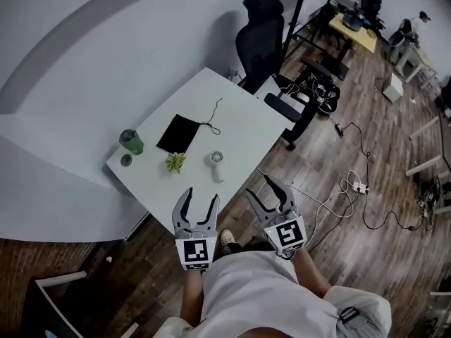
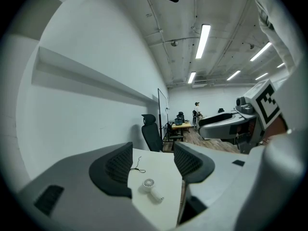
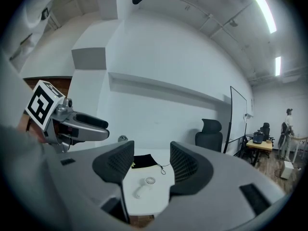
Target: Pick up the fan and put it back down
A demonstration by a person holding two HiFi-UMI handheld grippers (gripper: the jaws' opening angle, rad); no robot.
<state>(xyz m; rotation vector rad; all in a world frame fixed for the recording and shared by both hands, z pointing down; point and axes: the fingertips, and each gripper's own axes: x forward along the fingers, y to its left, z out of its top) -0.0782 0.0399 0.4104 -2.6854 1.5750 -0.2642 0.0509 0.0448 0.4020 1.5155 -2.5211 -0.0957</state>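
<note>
While both claws hover short of the table (image 1: 236, 122), the fan (image 1: 216, 161) lies on its side on the white top near the front edge, just right of a small plant (image 1: 175, 162) and touched by neither claw. The left gripper (image 1: 200, 198) has its jaws apart with nothing between them, only the fan and table showing through the gap. The right gripper (image 1: 268, 193) stands the same way, spread and empty. A black pouch (image 1: 177, 134) with a cord lies behind the fan, and a green cup (image 1: 131, 141) sits at the left corner.
</note>
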